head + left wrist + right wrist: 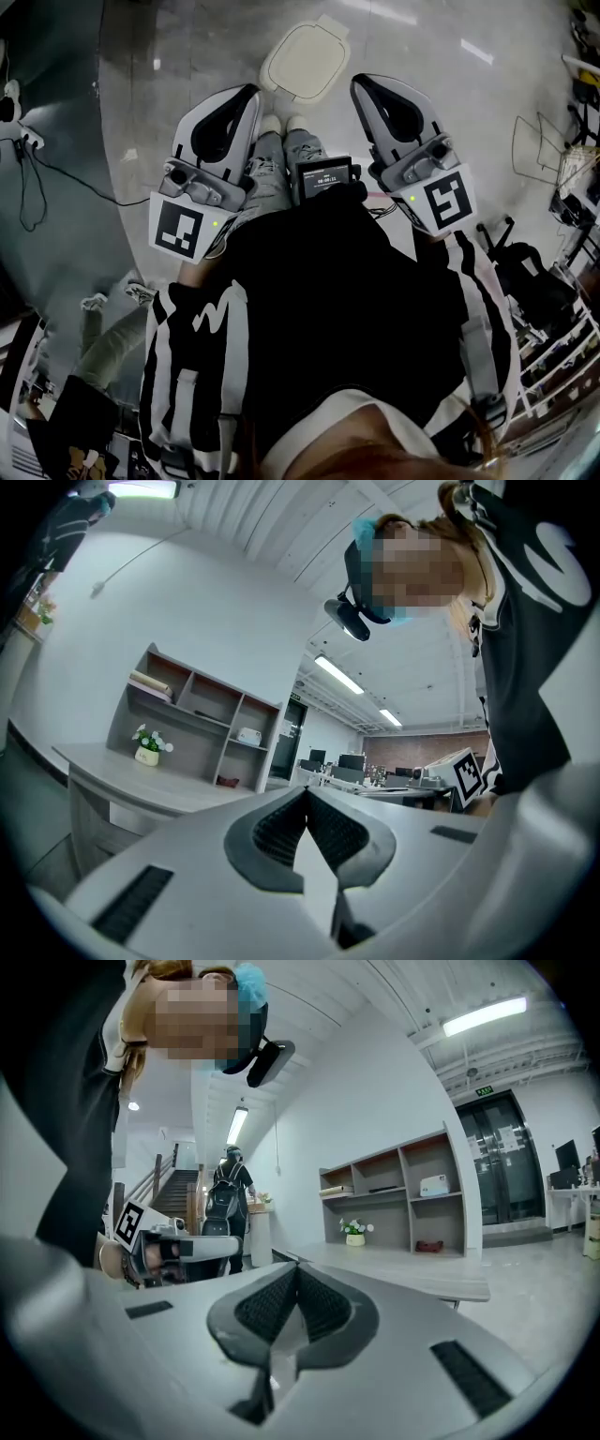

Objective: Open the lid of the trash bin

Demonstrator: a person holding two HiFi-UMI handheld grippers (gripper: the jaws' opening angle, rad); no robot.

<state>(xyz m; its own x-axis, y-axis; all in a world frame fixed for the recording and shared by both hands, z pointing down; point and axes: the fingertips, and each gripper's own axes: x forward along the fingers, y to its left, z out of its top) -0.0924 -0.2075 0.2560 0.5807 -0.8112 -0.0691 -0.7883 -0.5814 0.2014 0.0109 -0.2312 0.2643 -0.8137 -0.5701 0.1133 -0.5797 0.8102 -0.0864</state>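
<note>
The trash bin stands on the glossy floor just past my feet, with its cream rounded-square lid lying flat and shut. My left gripper and right gripper are held up in front of my body, one to each side, both nearer to me than the bin and apart from it. In the left gripper view, the left gripper has its ribbed pads meeting at the tip, with nothing between them. In the right gripper view, the right gripper is shut the same way and also empty. Neither gripper view shows the bin.
A small screen device hangs at my waist between the grippers. A black cable trails over the floor at the left. Wire racks and chairs crowd the right edge. A wall shelf unit, a long desk and a person with a backpack are around me.
</note>
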